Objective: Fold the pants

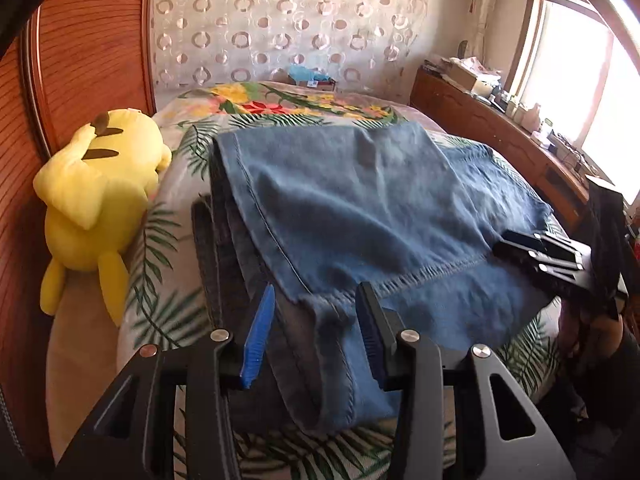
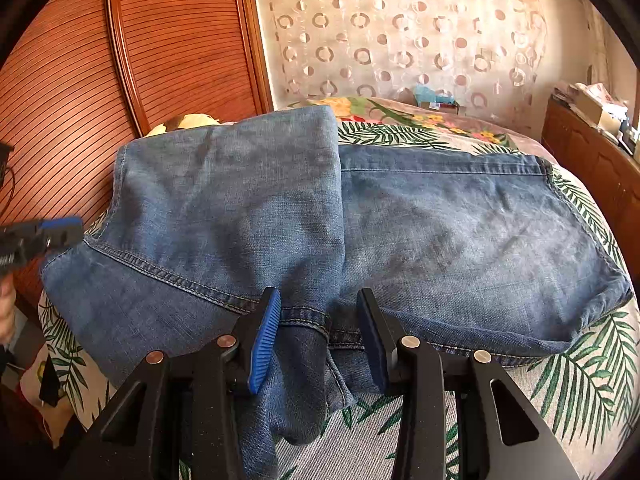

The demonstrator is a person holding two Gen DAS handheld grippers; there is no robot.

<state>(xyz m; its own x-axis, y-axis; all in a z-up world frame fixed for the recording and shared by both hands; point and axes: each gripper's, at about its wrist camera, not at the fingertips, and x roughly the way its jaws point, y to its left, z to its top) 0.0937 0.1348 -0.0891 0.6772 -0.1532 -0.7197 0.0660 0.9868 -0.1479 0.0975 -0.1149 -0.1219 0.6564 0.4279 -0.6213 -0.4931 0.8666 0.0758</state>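
Note:
The blue denim pants (image 1: 360, 216) lie folded over on the bed, the leg part laid across the waist part (image 2: 460, 232). My left gripper (image 1: 316, 320) is open, its blue-padded fingers either side of the near hem corner of the pants. My right gripper (image 2: 320, 320) is open too, straddling the bunched hem edge at the bed's near side. The right gripper also shows at the right of the left wrist view (image 1: 536, 256), resting at the pants' edge. The left gripper shows at the left edge of the right wrist view (image 2: 44, 236).
A yellow plush toy (image 1: 96, 204) lies on the left of the bed against the wooden headboard (image 1: 88, 60). A leaf-print bedspread (image 2: 580, 380) covers the bed. A wooden dresser (image 1: 500, 136) with clutter runs along the right under the window. A box (image 1: 312, 78) sits at the far end.

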